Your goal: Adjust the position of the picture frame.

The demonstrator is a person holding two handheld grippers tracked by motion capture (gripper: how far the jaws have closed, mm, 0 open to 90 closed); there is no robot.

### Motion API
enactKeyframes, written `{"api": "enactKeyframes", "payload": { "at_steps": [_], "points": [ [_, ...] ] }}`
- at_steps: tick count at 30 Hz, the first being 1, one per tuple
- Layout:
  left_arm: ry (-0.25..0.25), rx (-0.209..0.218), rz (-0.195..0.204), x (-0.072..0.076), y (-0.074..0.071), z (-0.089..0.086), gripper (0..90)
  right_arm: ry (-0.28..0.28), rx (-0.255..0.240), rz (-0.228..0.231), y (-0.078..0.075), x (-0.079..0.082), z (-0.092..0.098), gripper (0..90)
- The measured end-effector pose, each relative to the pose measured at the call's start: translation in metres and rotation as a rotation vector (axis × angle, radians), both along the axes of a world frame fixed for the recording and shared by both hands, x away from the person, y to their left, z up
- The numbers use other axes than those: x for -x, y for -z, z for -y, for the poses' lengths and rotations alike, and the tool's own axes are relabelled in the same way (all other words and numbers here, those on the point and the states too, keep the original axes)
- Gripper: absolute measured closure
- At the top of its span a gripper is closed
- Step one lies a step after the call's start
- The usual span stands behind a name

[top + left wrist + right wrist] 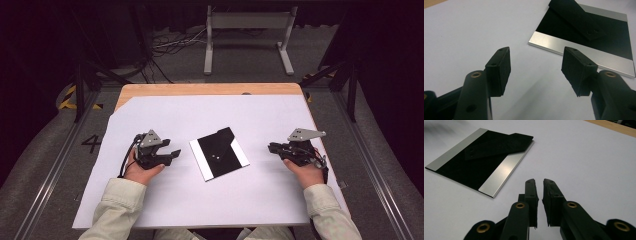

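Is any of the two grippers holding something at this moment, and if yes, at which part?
Nothing is held. The left gripper is open over bare white paper; the right gripper is nearly closed on nothing. The black-and-silver plate lies untouched between them.

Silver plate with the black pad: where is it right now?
In the high view the silver plate lies flat on the white sheet at mid-table, between the left gripper and the right gripper, touching neither.
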State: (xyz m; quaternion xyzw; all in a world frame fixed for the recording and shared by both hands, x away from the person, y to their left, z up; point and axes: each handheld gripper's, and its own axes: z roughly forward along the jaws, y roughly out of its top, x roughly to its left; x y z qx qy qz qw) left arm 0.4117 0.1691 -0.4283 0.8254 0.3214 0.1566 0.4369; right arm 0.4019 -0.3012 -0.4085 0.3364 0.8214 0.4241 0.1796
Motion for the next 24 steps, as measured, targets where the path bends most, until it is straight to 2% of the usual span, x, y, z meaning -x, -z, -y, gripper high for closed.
{"api": "enactKeyframes", "payload": {
  "at_steps": [5,8,13,18,24],
  "points": [
    [0.018,-0.013,0.002,0.001,-0.001,0.001,41.9,-0.011,-0.006,-0.002,-0.002,0.001,0.0,85.0],
    [0.022,-0.007,-0.002,0.001,-0.002,0.002,42.4,-0.024,0.0,-0.007,-0.004,0.001,-0.004,87.9],
    [0.033,-0.021,-0.006,0.001,-0.003,0.002,42.5,-0.034,0.009,-0.03,-0.006,0.0,-0.009,89.6],
    [0.041,-0.023,-0.031,0.002,-0.005,0.001,43.3,-0.047,0.049,-0.083,-0.009,-0.002,-0.015,89.6],
    [0.057,-0.028,-0.044,0.003,-0.005,0.002,43.3,-0.075,0.068,-0.096,-0.01,-0.002,-0.023,89.6]
  ]
}}
